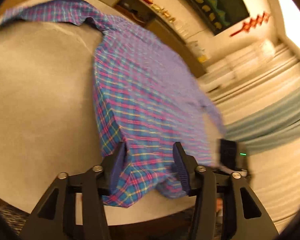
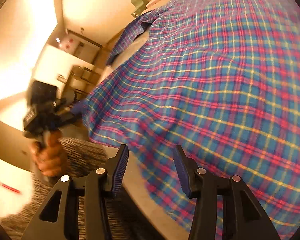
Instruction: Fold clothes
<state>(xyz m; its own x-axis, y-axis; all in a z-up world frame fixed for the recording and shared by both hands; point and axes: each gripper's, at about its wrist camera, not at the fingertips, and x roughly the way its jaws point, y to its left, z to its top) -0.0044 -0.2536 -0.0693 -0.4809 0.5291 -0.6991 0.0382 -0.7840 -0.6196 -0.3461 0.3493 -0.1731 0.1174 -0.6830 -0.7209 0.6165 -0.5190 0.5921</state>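
The plaid shirt (image 1: 142,92) lies spread over the pale table (image 1: 40,100), one sleeve (image 1: 44,12) stretched toward the far edge and the hem drooping over the near edge. In the left wrist view the left tool (image 1: 150,160) straddles a hem corner with its jaws partly open; cloth sits between the pads but they do not seem to press it. The right tool (image 2: 151,166) likewise stands partly open at the hem's edge — fabric lies under and between its fingers, unpinched. A hand (image 2: 50,156) holding the other tool shows blurred at the left of the right wrist view. To do this step well, I judge each tool should close on a single layer at matching hem corners, then lift evenly — uneven grips would skew the fold.
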